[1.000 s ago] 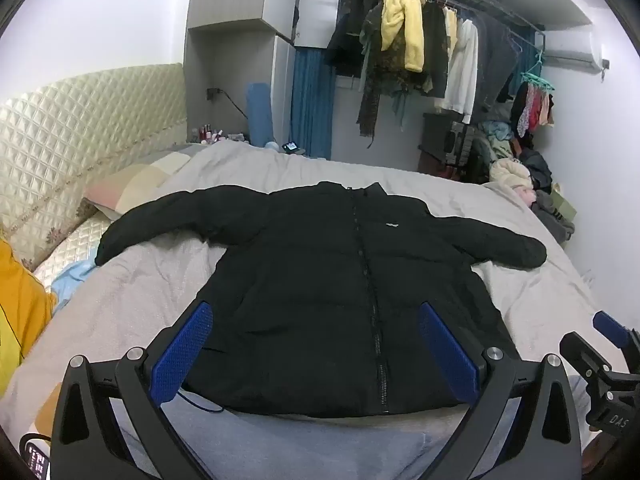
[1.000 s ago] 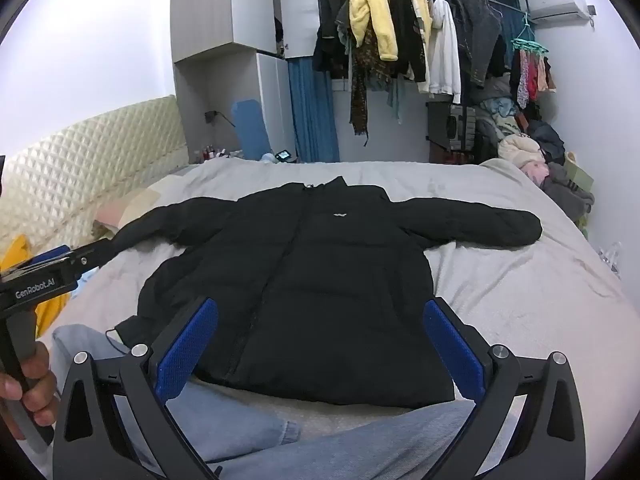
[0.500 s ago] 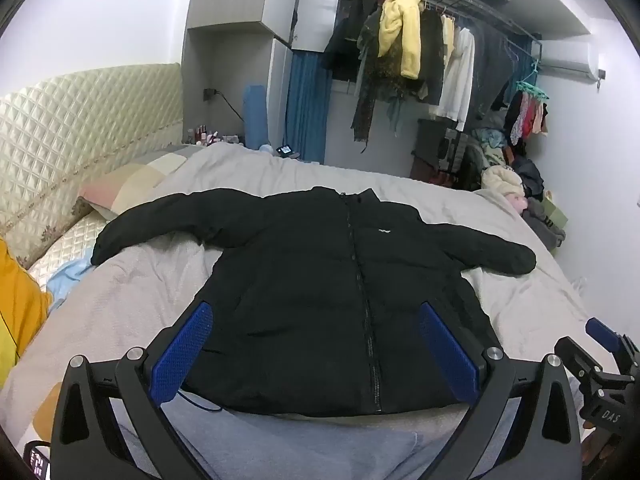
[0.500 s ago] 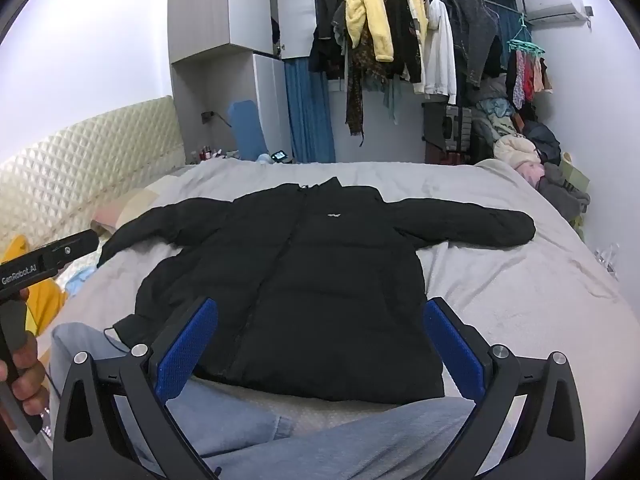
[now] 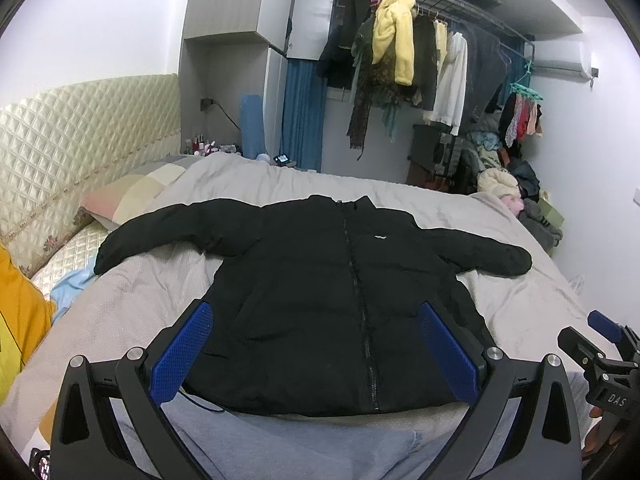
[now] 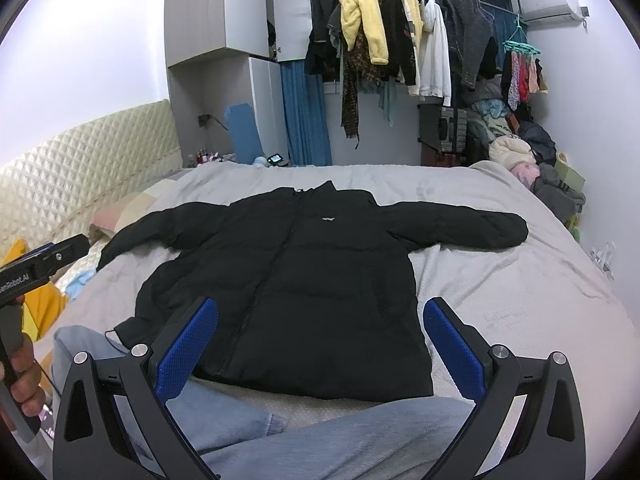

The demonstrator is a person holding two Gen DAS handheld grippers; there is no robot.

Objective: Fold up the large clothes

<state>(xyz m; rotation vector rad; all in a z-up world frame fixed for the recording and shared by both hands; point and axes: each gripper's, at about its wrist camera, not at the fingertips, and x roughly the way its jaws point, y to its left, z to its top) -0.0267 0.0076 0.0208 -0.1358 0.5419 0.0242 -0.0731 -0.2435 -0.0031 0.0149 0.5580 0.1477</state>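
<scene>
A black puffer jacket (image 5: 328, 292) lies flat on the grey bed (image 5: 520, 304), front up, zipped, both sleeves spread out sideways. It also shows in the right wrist view (image 6: 312, 292). My left gripper (image 5: 316, 344) is open and empty, held above the jacket's near hem. My right gripper (image 6: 320, 344) is open and empty, also above the near hem, further right. The right gripper's body shows at the right edge of the left wrist view (image 5: 600, 364); the left gripper's body shows at the left edge of the right wrist view (image 6: 36, 268).
Light blue jeans (image 6: 320, 440) lie at the bed's near edge below the hem. A pillow (image 5: 132, 200) and quilted headboard (image 5: 72, 140) are at left. A rack of hanging clothes (image 6: 400, 40) and a clothes pile (image 6: 528, 160) stand behind the bed.
Both grippers have drifted slightly, so the jacket sits a little lower and further in view. The jacket has not moved. Both grippers stay open.
</scene>
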